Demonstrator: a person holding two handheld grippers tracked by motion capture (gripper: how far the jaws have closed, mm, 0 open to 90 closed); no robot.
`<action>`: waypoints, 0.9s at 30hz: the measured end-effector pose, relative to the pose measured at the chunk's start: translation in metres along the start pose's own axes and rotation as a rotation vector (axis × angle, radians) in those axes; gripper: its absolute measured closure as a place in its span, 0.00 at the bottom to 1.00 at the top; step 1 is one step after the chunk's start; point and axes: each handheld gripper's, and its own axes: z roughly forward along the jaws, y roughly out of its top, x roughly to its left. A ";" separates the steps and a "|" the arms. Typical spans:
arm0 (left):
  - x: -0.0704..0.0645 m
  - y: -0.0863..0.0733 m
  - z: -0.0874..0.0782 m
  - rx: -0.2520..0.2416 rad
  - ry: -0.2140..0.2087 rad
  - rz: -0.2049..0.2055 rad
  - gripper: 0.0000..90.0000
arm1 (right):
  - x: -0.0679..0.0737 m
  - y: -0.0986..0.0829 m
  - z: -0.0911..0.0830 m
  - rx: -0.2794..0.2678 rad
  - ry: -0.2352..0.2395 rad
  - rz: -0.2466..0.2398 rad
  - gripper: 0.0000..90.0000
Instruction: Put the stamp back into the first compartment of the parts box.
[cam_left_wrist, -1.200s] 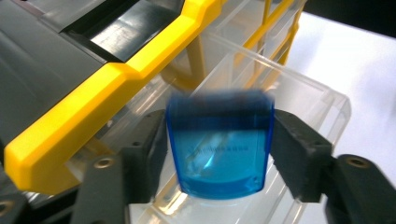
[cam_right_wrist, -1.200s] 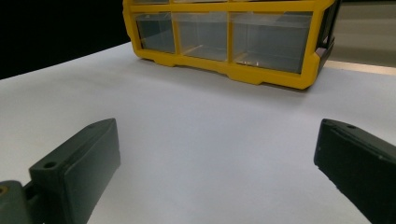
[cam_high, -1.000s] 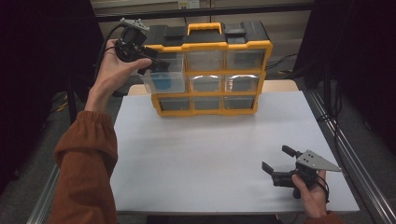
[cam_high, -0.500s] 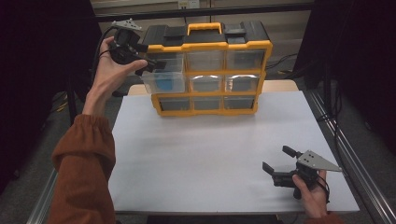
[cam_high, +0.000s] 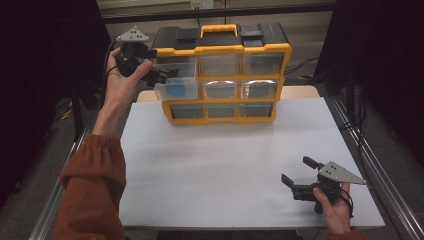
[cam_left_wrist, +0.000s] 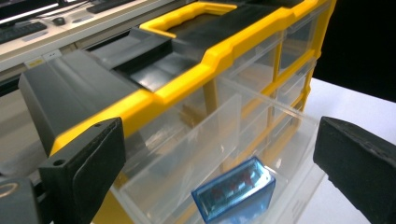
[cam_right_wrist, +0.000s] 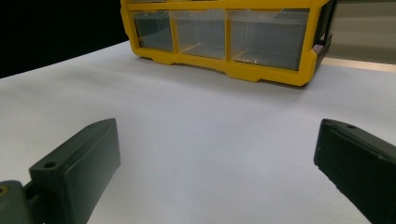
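Note:
A yellow and black organizer (cam_high: 223, 70) with clear drawers stands at the back of the white table (cam_high: 225, 165). Its left middle drawer (cam_high: 172, 90) is pulled out and holds a small blue translucent box (cam_high: 176, 89). My left gripper (cam_high: 159, 70) is held up at the organizer's upper left corner, open, just above that drawer. In the left gripper view the jaws of the left gripper (cam_left_wrist: 219, 140) stand wide apart, with the blue box (cam_left_wrist: 233, 189) below them in the open drawer (cam_left_wrist: 261, 140). My right gripper (cam_high: 297, 176) rests open near the table's front right.
In the right gripper view the right gripper (cam_right_wrist: 217, 140) faces bare white table (cam_right_wrist: 196, 116) with the organizer's bottom row of drawers (cam_right_wrist: 224, 37) beyond. Metal rails run along both table sides (cam_high: 370, 165). Dark curtains stand left and right.
My left hand and gripper have drifted slightly left beside the organizer's top corner. The drawer stays pulled out. The right gripper has not moved.

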 end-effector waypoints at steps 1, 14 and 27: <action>-0.001 -0.004 -0.002 -0.014 0.021 -0.008 0.03 | 0.000 0.000 0.000 -0.001 -0.002 -0.004 0.00; -0.002 -0.044 -0.023 -0.155 0.071 -0.031 0.03 | 0.002 0.000 0.001 0.005 -0.005 0.001 0.00; -0.012 -0.093 -0.019 -0.223 0.102 -0.066 0.03 | 0.003 0.000 0.003 0.001 -0.010 0.001 0.00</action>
